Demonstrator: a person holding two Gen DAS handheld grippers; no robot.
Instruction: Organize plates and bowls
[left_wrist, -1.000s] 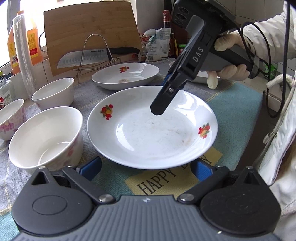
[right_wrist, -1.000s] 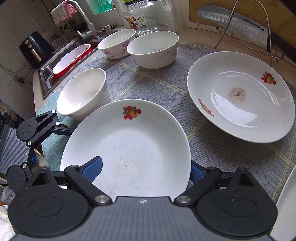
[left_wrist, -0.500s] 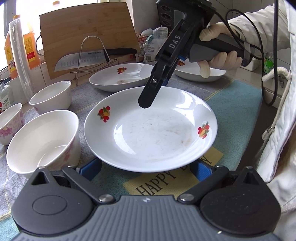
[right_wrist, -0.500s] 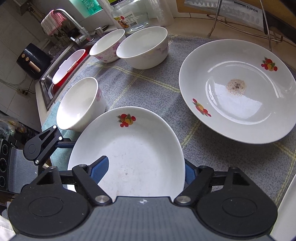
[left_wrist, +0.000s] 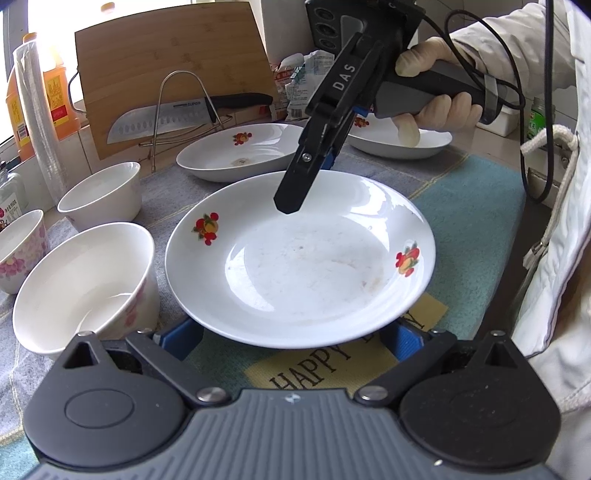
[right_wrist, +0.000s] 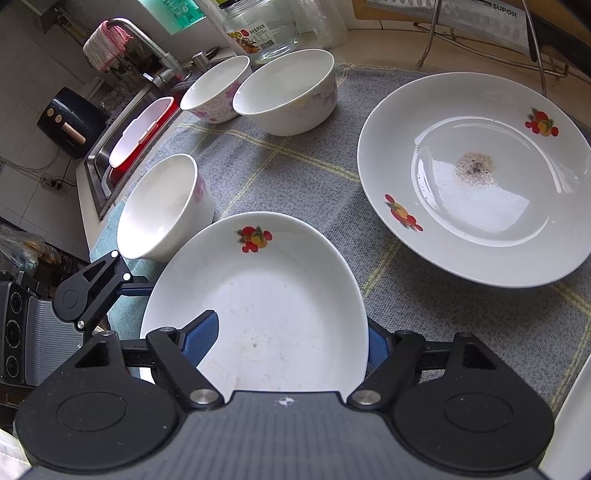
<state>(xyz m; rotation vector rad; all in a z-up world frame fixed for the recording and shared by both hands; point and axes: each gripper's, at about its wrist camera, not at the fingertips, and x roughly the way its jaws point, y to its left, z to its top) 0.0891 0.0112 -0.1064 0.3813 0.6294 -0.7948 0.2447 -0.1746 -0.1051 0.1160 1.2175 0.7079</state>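
A white plate with fruit prints (left_wrist: 295, 266) lies on the cloth between both grippers. My left gripper (left_wrist: 291, 334) is open, its blue pads (left_wrist: 177, 338) spread wide just beneath the plate's near rim. My right gripper (right_wrist: 291, 332), held by a gloved hand (left_wrist: 436, 107), reaches steeply down onto the plate's (right_wrist: 266, 295) far rim. Its jaws are closing with the rim between them, one pad (right_wrist: 201, 332) on the inside and the other under the edge. A second plate (right_wrist: 472, 177) with a dark stain lies behind. Three white bowls (right_wrist: 166, 210) (right_wrist: 288, 92) (right_wrist: 218, 88) stand to the left.
A third plate (left_wrist: 399, 138) lies at the back right. A knife on a wire rack (left_wrist: 177, 114) and a cutting board (left_wrist: 173, 66) stand at the rear wall. A sink (right_wrist: 136, 136) with a red tub lies beyond the bowls. Bottles (left_wrist: 51, 92) stand far left.
The right gripper's jaws have narrowed around the plate's far rim and the gripper has rolled a little. The left gripper and the plate have stayed in place.
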